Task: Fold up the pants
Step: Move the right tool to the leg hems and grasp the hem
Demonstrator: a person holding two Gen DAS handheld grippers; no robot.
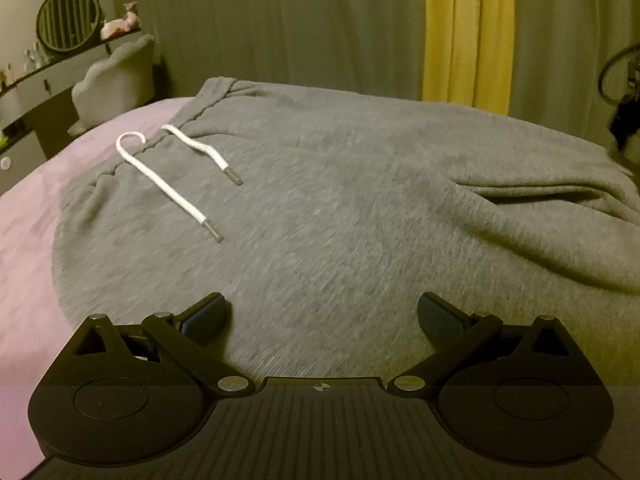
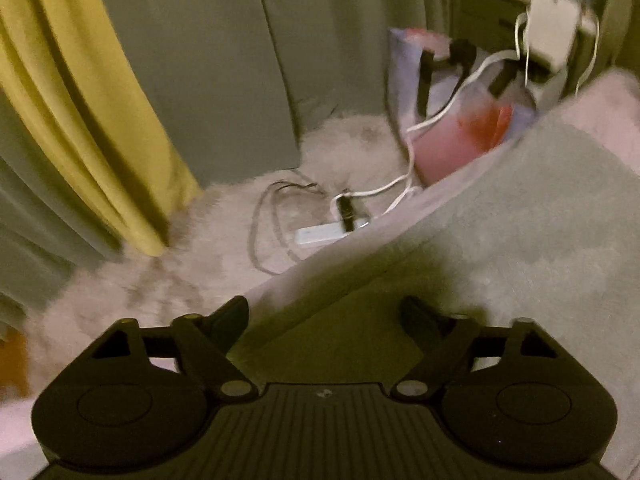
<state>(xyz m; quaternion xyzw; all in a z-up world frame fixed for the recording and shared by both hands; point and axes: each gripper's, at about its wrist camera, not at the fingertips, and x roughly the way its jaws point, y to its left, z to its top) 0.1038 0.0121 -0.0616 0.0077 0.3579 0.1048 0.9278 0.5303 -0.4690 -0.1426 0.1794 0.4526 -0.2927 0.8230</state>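
Ahead of your left gripper (image 1: 323,312), jaws wide and empty, grey pants (image 1: 340,200) lie flat on the pink bed (image 1: 28,240): soft, limp knit, so pinch the waistband (image 1: 132,152) hem. Drawstring (image 1: 168,184) flops loose. Right gripper (image 2: 324,316) is wide too, over the bed edge.

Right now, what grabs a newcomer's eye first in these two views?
In the left wrist view, the grey knit sweatpants spread across the pink bedsheet, their white drawstring bright at the waistband. Behind them hangs a yellow curtain strip. The right wrist view shows tangled white cables on the fluffy pale rug.
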